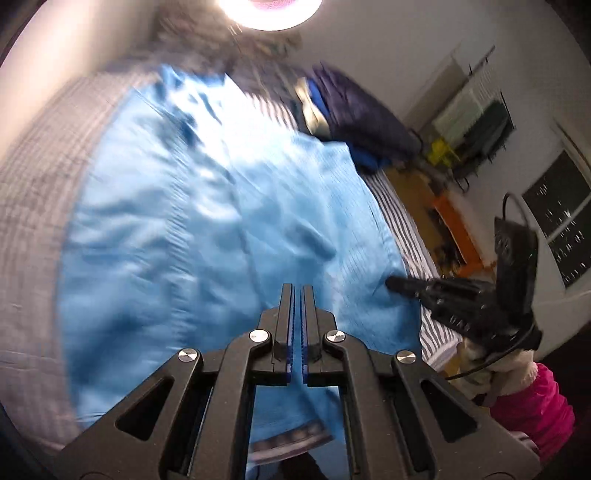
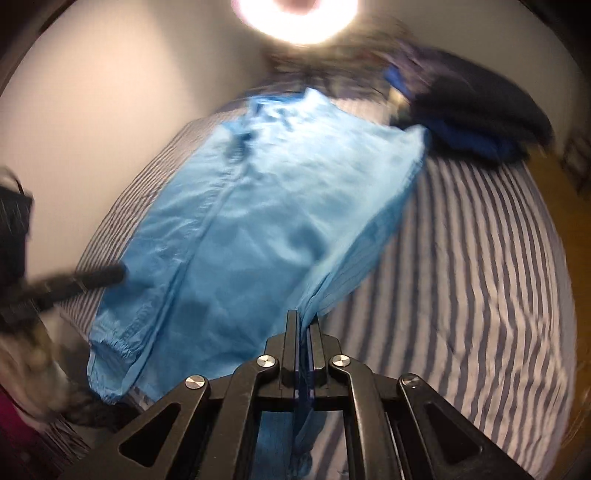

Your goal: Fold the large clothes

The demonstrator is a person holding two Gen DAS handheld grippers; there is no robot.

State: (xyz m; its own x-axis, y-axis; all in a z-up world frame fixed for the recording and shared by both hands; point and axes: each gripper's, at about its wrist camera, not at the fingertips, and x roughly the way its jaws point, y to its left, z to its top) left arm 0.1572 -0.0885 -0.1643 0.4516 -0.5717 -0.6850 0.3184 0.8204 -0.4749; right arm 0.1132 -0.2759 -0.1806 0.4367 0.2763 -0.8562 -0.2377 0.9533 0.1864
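Note:
A large light blue garment (image 1: pixel 207 221) lies spread along the striped bed; it also shows in the right wrist view (image 2: pixel 266 206). My left gripper (image 1: pixel 297 291) hovers over its near end with the jaws nearly together and no cloth visible between them. My right gripper (image 2: pixel 303 317) is shut on the garment's right edge, and blue cloth hangs down between its fingers. The right gripper also shows in the left wrist view (image 1: pixel 395 283) at the garment's right side. The left gripper shows in the right wrist view (image 2: pixel 118 274) at the garment's left edge. Both views are blurred.
A pile of dark blue and navy clothes (image 1: pixel 354 118) lies at the far end of the bed (image 2: pixel 461 258). A pale wall (image 2: pixel 92 103) runs along the bed's left. A bright lamp (image 2: pixel 295 14) glares above. Furniture (image 1: pixel 454 229) stands beyond the bed's right side.

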